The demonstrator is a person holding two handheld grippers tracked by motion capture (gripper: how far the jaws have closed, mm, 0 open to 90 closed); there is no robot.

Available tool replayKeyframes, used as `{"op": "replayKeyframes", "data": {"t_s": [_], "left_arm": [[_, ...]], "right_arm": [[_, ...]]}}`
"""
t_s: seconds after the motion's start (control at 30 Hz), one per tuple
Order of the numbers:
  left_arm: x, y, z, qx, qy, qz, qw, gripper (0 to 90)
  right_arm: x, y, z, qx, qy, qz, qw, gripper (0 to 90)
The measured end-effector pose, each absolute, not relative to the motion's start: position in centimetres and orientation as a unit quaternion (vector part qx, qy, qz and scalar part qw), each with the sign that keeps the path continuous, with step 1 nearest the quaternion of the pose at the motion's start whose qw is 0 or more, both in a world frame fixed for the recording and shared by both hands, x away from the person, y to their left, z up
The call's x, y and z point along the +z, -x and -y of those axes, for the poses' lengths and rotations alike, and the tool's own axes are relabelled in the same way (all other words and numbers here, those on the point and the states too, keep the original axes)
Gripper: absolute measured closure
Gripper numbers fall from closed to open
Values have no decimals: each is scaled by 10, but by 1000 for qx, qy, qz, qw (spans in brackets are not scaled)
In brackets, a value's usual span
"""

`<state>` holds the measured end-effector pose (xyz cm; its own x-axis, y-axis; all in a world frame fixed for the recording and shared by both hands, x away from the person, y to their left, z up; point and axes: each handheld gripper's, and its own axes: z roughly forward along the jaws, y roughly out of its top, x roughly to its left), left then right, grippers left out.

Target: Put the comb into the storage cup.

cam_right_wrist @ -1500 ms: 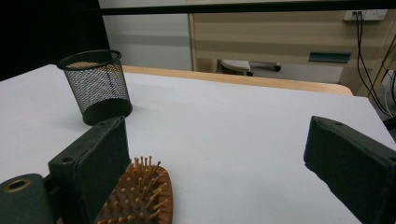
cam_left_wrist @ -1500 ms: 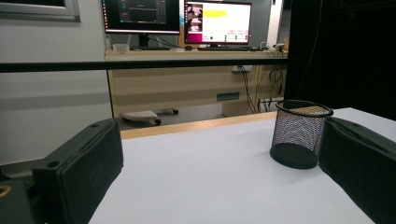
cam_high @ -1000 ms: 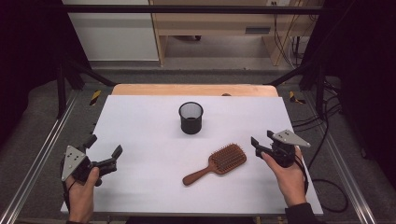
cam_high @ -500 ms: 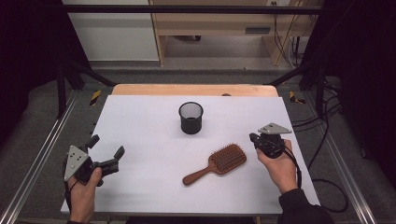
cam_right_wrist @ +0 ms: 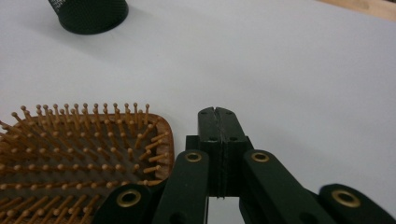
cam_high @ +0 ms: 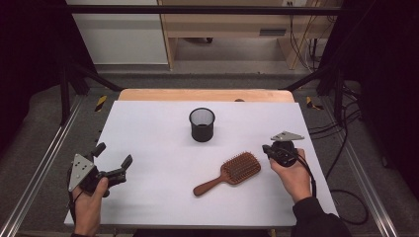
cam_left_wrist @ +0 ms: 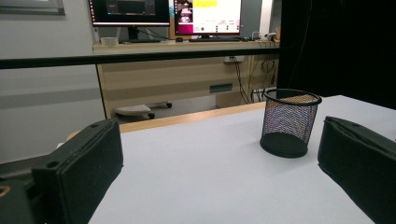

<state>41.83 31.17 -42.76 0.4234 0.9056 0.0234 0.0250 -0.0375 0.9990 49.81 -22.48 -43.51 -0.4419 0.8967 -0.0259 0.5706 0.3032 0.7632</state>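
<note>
left tongs (cam_high: 114,160) spread wide at tabletop (cam_high: 148,128) left edge, right tongs (cam_right_wrist: 217,116) pressed together (empty) beside hairbrush (cam_high: 228,173), mesh cup (cam_high: 202,124) mid-tabletop

Lab or office-type workroom, set up for recording. White table (cam_high: 148,128) inside a black metal frame (cam_high: 207,9), dark curtains (cam_high: 29,59) on both sides, cables (cam_high: 341,123) trailing over grey carpet (cam_high: 39,113). Behind it a wooden desk (cam_left_wrist: 187,70) with 2 lit monitors (cam_left_wrist: 208,10), a keyboard (cam_left_wrist: 215,39), plus a plain white wall (cam_left_wrist: 42,102).
</note>
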Motion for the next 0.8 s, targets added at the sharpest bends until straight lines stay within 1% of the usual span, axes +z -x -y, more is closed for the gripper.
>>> {"op": "replayKeyframes", "data": {"t_s": [0.27, 0.8], "left_arm": [[-428, -419, -311, 378, -613, -380, 580, 2], [-428, -418, -311, 378, -614, -379, 580, 2]], "right_arm": [[-447, -501, 225, 345, -486, -775, 210, 900], [-457, -504, 222, 344, -492, -776, 192, 900]]}}
